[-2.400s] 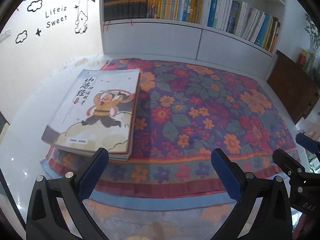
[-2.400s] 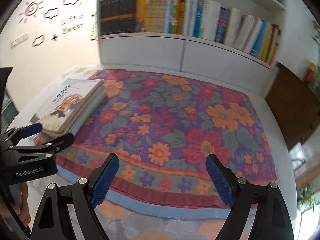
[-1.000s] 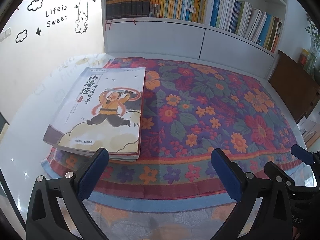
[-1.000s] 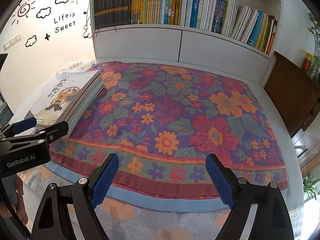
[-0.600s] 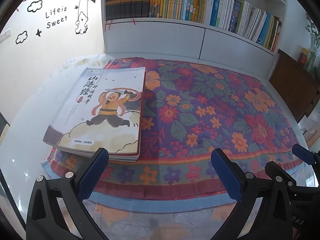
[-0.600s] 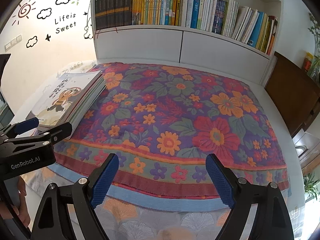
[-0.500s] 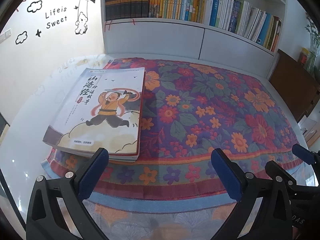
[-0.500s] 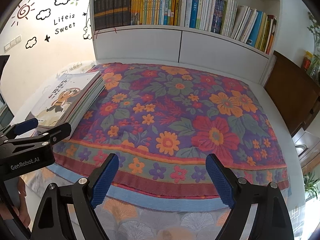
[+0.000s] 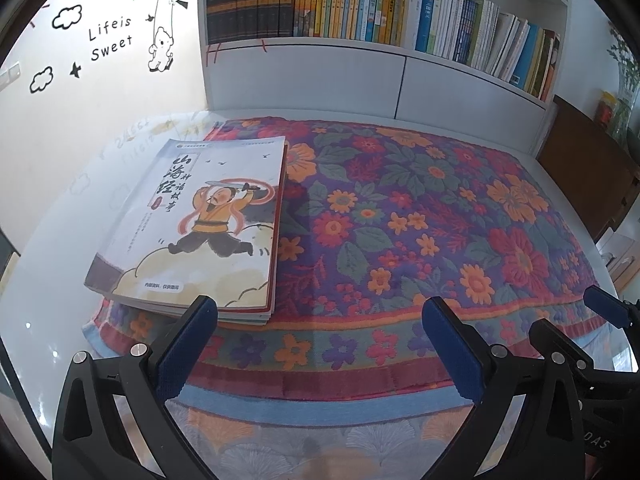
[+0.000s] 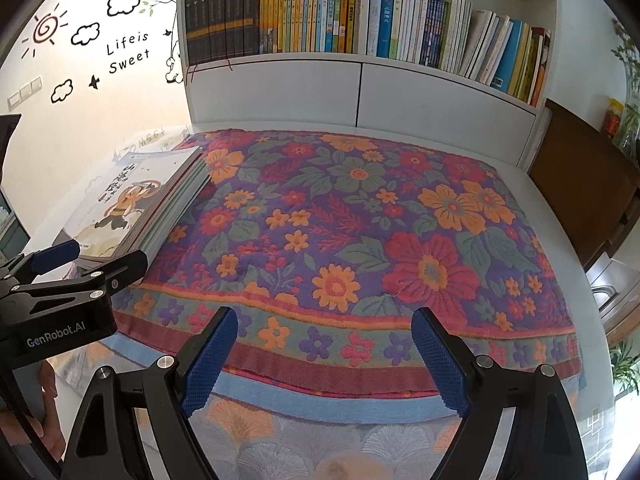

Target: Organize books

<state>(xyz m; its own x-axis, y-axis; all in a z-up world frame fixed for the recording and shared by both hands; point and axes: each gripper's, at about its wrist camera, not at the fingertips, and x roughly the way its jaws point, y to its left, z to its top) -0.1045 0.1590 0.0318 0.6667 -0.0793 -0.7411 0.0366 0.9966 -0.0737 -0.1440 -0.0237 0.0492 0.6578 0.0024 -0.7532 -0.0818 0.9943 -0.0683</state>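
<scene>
White wall on the left with cloud stickers (image 9: 66, 20) and "Life is Sweet" lettering; white bookshelf (image 9: 360, 56) at the back, packed with upright spines. Below it, white table (image 9: 48, 240) covered by floral cloth (image 9: 420, 220).

Far left on the cloth: stack of books (image 9: 192, 220), flat, cover up, spine side overhanging the cloth's left edge toward bare table. Squared up and pushed to one side, likely to leave the rest of the cloth free for sorting.

Just beside the stack's near corner: left gripper (image 9: 320, 340), jaws spread wide, nothing between them, one blue pad overlapping the near edge in the picture, though actual contact hard to judge through the fisheye. Probably lined up for a grab of the stack.

Further right: right gripper (image 10: 324, 356), also spread wide and empty, hovering over the cloth's near border, well apart from the books.

Left wrist view gives the top cover in full. Right wrist view alone reveals the layered page edges of several volumes, plus the left tool from the side.
</scene>
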